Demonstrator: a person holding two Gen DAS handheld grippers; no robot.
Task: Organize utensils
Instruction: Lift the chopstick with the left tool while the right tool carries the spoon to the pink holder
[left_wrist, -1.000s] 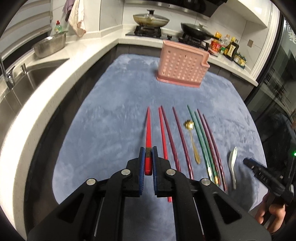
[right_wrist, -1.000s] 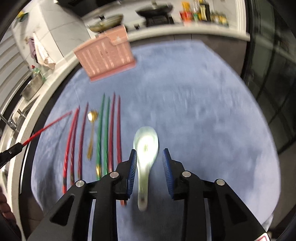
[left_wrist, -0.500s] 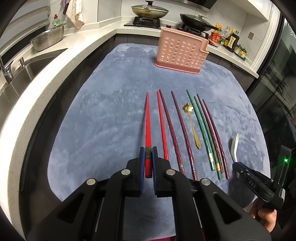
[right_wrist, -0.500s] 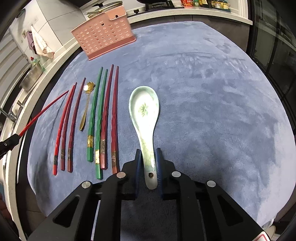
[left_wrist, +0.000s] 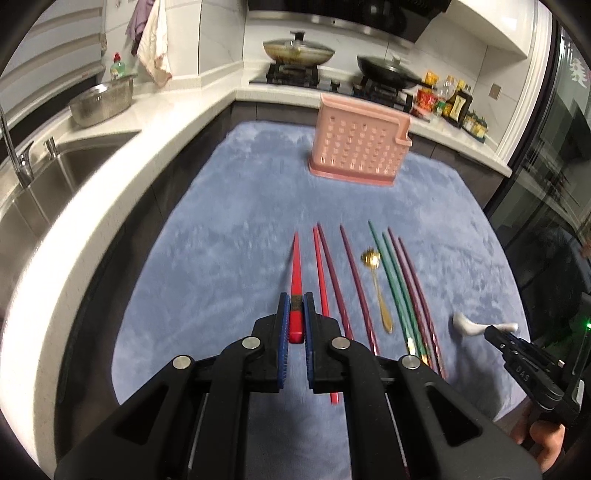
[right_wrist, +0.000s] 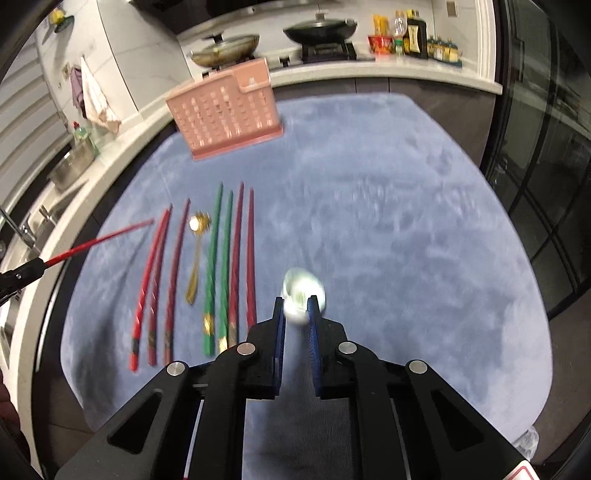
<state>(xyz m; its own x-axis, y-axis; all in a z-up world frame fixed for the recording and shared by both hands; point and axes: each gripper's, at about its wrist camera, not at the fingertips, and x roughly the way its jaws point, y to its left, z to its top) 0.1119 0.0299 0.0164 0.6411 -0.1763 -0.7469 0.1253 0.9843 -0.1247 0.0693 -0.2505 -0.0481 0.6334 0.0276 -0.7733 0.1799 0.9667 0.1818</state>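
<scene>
A red chopstick (left_wrist: 296, 280) is clamped by the left gripper (left_wrist: 295, 314); at three o'clock, a ceramic spoon (right_wrist: 303, 291) is being squeezed by the right gripper (right_wrist: 296, 314).

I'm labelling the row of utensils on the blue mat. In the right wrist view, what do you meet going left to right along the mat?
Red chopstick held up off the mat → pair of red chopsticks → maroon chopstick → gold spoon → two green chopsticks → two dark red chopsticks → white spoon in the right hand-held gripper.
</scene>
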